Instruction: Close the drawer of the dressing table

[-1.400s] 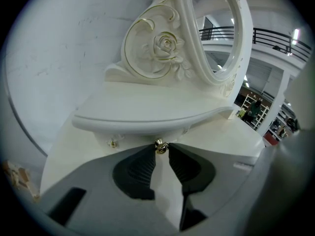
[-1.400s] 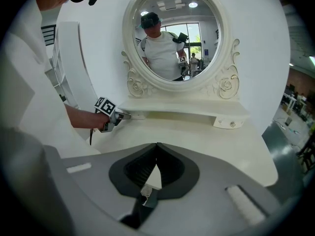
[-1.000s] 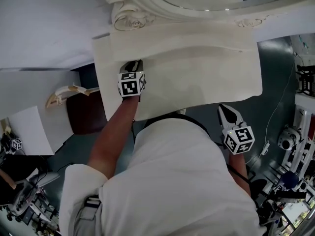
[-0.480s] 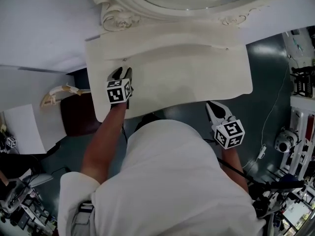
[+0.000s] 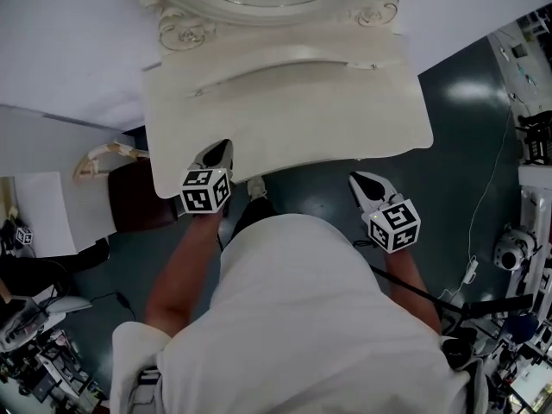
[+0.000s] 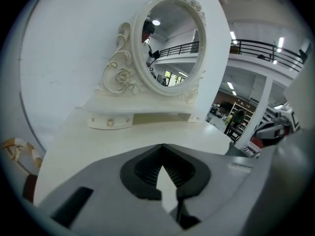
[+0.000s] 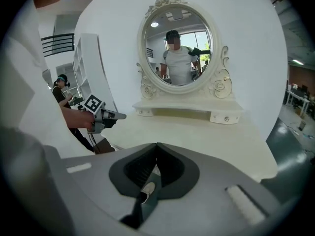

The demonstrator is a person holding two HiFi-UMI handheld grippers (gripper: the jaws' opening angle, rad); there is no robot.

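The cream dressing table [image 5: 302,110] stands against the wall with its oval mirror [image 7: 179,48] on a raised shelf. The shelf's small left drawer [image 6: 109,123] sits flush with its knob showing, and so does the right one [image 7: 226,118]. My left gripper [image 5: 222,147] hovers over the table's front left edge, well back from that drawer. Its jaws [image 6: 162,146] have just closed and nothing is between them. My right gripper [image 5: 360,179] hangs off the table's front edge over the floor, and its jaws [image 7: 157,144] are shut on nothing.
A dark brown seat [image 5: 138,198] with a pale curved backrest [image 5: 108,158] stands left of the table. Dark floor [image 5: 466,93] lies to the right, with a cable and equipment [image 5: 517,248] at the far right. White wall panels rise behind and to the left.
My left gripper drew back from the shelf's left drawer to the table's front edge. The right gripper shifted slightly left, and the whole table now sits farther from me.
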